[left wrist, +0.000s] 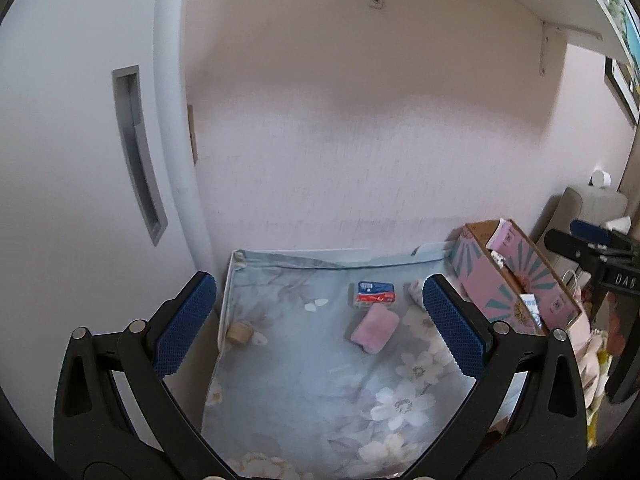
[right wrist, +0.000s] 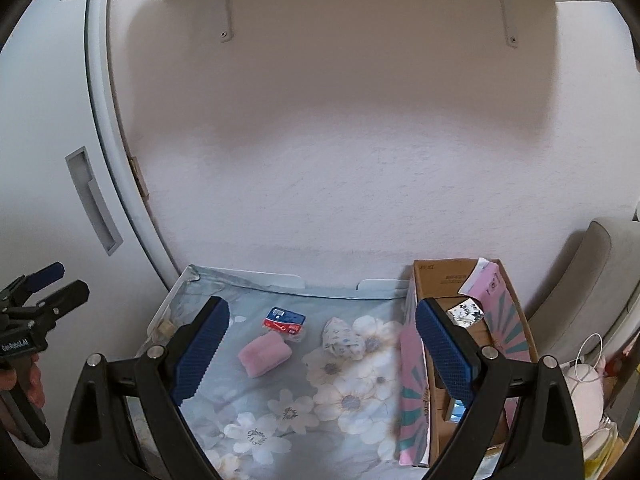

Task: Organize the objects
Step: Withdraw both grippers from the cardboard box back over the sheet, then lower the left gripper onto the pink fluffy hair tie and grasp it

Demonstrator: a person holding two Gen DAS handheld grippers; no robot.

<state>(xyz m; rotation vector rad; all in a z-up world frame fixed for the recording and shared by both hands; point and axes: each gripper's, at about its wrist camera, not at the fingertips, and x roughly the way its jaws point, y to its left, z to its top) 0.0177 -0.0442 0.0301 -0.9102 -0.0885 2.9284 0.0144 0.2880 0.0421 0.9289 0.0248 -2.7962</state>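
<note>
Above floral cloth (left wrist: 304, 384) | left hand-held gripper (left wrist: 320, 324) wide, empty | right hand-held gripper (right wrist: 320, 354) wide, empty

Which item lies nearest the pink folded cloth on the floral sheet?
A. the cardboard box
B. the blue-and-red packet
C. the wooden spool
B: the blue-and-red packet sits just behind the pink folded cloth, almost touching it.

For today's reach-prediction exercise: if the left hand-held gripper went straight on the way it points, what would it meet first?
Probably the pink folded cloth on the floral sheet, slightly right of the left hand-held gripper; nothing lies nearer, though depth is unclear.
</note>
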